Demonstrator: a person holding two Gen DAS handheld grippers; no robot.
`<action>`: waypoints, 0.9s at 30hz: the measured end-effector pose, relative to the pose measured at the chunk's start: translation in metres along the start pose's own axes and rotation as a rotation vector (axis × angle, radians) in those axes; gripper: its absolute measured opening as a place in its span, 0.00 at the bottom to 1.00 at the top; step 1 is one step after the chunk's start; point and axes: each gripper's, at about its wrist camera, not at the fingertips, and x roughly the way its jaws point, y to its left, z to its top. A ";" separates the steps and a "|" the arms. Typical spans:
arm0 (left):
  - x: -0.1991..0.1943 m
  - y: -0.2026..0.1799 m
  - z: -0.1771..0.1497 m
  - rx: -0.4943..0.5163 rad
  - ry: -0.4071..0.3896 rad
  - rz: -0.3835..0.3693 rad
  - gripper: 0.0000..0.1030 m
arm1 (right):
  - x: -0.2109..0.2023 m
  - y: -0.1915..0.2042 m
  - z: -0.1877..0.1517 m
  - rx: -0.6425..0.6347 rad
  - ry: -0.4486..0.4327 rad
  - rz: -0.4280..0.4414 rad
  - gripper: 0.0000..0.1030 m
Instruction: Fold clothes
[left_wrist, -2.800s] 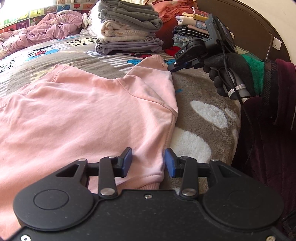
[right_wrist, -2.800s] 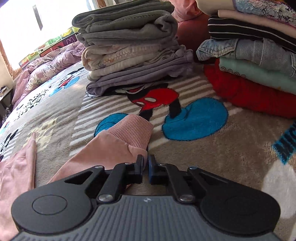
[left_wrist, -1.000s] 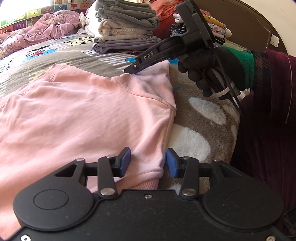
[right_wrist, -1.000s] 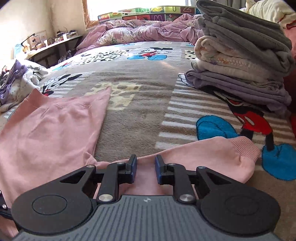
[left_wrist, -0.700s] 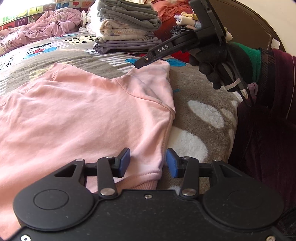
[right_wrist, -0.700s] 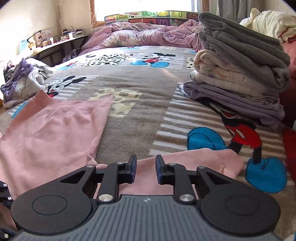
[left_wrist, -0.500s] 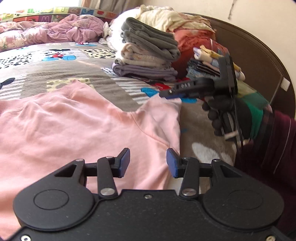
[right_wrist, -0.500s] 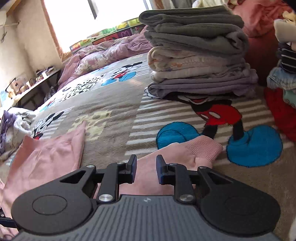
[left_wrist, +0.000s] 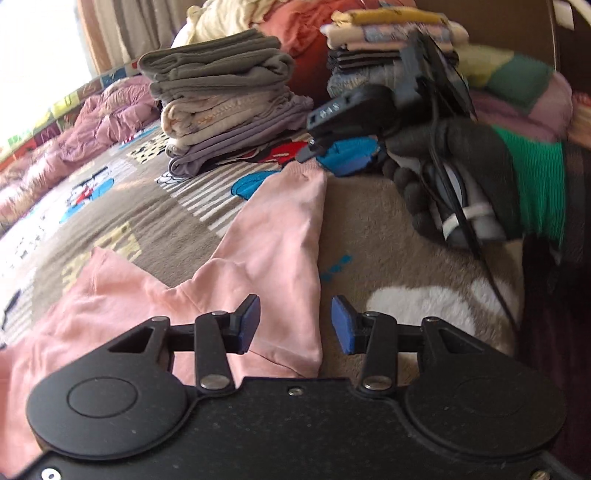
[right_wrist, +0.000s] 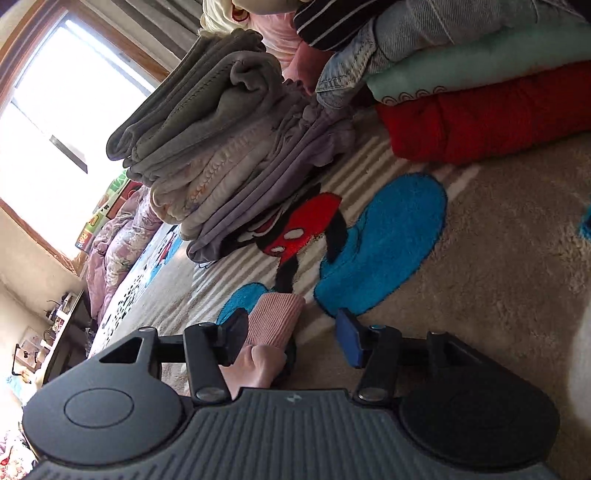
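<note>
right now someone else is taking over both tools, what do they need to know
Left tool: open, holding nothing, at the side edge of the pink sweatshirt.
Right tool: open, straddling the ribbed sleeve cuff, not clamped.
The sweatshirt lies on the blanket, sleeve stretched towards the folded stacks.
Done: garment laid out.
Left: likely close on the cuff, fold the sleeve in, then fold the body.

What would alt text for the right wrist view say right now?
The open right gripper, tilted sideways, straddles the ribbed cuff of a pink sleeve on a cartoon-print blanket. Behind it stand stacks of folded clothes.
</note>
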 end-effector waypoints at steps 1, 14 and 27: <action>0.003 -0.006 -0.002 0.032 0.011 0.024 0.40 | 0.003 0.001 0.000 -0.006 0.007 0.010 0.52; 0.012 -0.042 -0.008 0.241 0.076 0.197 0.01 | -0.009 -0.013 0.011 0.074 -0.030 0.121 0.06; -0.010 0.009 0.008 -0.057 0.013 0.073 0.21 | -0.030 0.002 0.010 -0.082 -0.084 0.029 0.13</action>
